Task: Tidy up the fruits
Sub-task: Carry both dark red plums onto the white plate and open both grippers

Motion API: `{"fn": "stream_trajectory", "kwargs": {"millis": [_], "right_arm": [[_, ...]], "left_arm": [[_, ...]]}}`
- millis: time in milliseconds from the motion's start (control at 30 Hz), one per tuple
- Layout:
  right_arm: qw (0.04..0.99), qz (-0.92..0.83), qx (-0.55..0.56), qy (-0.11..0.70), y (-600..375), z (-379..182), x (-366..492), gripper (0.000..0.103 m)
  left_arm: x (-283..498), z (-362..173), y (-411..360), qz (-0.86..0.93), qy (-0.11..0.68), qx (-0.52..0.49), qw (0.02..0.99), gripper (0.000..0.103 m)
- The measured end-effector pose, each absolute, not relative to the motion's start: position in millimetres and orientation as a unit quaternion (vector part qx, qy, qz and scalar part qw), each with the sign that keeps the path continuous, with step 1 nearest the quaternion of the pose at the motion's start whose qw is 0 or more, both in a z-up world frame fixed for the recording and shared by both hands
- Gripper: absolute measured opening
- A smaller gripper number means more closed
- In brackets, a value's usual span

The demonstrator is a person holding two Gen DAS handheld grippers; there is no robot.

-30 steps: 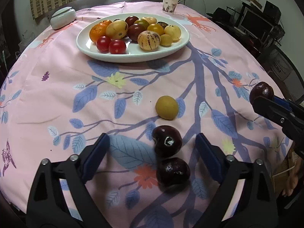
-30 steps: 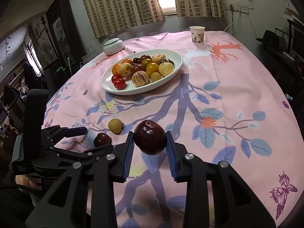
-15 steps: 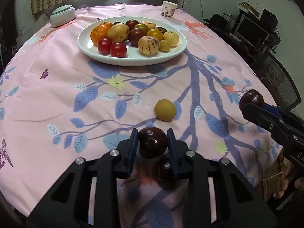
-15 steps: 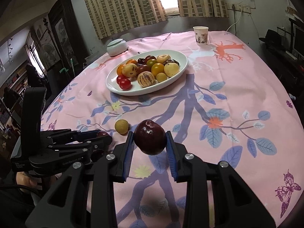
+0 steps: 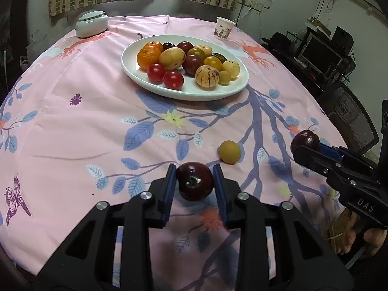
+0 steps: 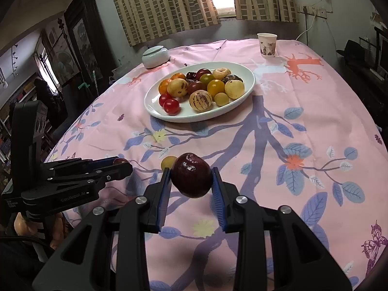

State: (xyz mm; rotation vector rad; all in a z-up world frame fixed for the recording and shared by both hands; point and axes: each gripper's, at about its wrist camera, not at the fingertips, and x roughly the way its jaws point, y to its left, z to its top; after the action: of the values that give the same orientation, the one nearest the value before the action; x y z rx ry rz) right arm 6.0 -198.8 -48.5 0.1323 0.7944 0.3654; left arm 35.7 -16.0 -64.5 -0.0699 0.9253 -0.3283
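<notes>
Covering the round table: pink tablecloth (image 5: 72,126) printed with blue leaves, branches and butterflies; striped curtains (image 6: 165,4) behind, against the far wall; dark cabinet (image 6: 82,31) to the left of the table in the right wrist view; white oval plate (image 5: 232,89) toward the far side, heaped with mixed fruit (orange, red, yellow, dark purple, one striped); left gripper (image 5: 194,184) low over the near edge, jaws clenched on a dark red plum (image 5: 194,181), held clear of the cloth; right gripper (image 6: 189,177) alongside, jaws likewise clamped on a second dark plum (image 6: 191,175), also lifted; pale lidded jar (image 5: 91,23) at the far left edge; paper cup (image 5: 224,28) at the far right edge, upright; small yellow fruit (image 5: 229,151) lying loose on the cloth, between the two grippers, well apart from the plate.
</notes>
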Motion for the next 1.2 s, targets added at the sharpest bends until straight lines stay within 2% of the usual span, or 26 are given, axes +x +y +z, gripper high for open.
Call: {"fn": "stream_trajectory", "kwargs": {"millis": [467,700,933,1200], "right_arm": [[0.893,0.204,0.039,0.399,-173.6,-46.5,31.1,0.034],[0.890,0.222,0.015,0.398,-160.0,-30.6,80.4,0.034],[0.876,0.228,0.017,0.426,-143.5,-37.4,145.4,0.034],[0.876,0.218,-0.008,0.431,-127.7,-44.0,176.0,0.033]], "left_arm": [[57.3,-41.0,4.7,-0.151,0.428,-0.038,0.890,0.031],[127.7,-14.9,12.1,-0.140,0.425,-0.023,0.894,0.031],[212.0,-28.9,21.0,-0.115,0.456,-0.048,0.881,0.031],[239.0,-42.4,15.2,-0.116,0.472,-0.052,0.873,0.032]]}}
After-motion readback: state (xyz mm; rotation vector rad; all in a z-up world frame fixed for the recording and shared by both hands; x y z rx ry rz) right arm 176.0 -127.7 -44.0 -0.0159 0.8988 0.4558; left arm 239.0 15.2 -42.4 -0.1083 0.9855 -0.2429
